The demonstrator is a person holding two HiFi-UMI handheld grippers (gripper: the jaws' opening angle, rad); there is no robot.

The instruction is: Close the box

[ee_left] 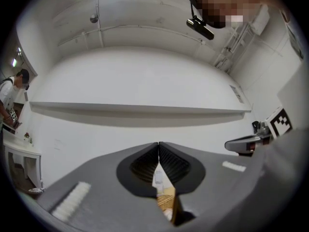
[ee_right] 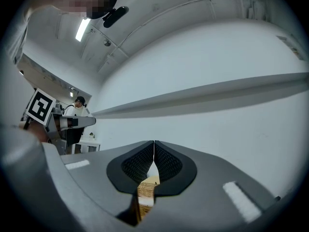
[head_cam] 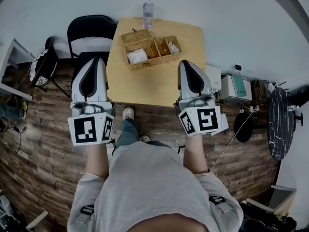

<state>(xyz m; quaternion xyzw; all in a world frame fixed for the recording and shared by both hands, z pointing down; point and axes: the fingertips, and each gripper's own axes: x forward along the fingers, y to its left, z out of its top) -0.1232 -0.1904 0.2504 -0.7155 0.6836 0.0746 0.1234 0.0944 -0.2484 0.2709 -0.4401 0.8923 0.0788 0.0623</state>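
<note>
I hold the left gripper (head_cam: 94,60) and right gripper (head_cam: 186,63), both clenched and empty, above the table (head_cam: 149,88) bearing an open wicker box (head_cam: 150,51).

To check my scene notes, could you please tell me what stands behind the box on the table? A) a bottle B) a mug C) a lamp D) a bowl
A: a clear bottle stands at the far edge of the table, just behind the open box.
</note>
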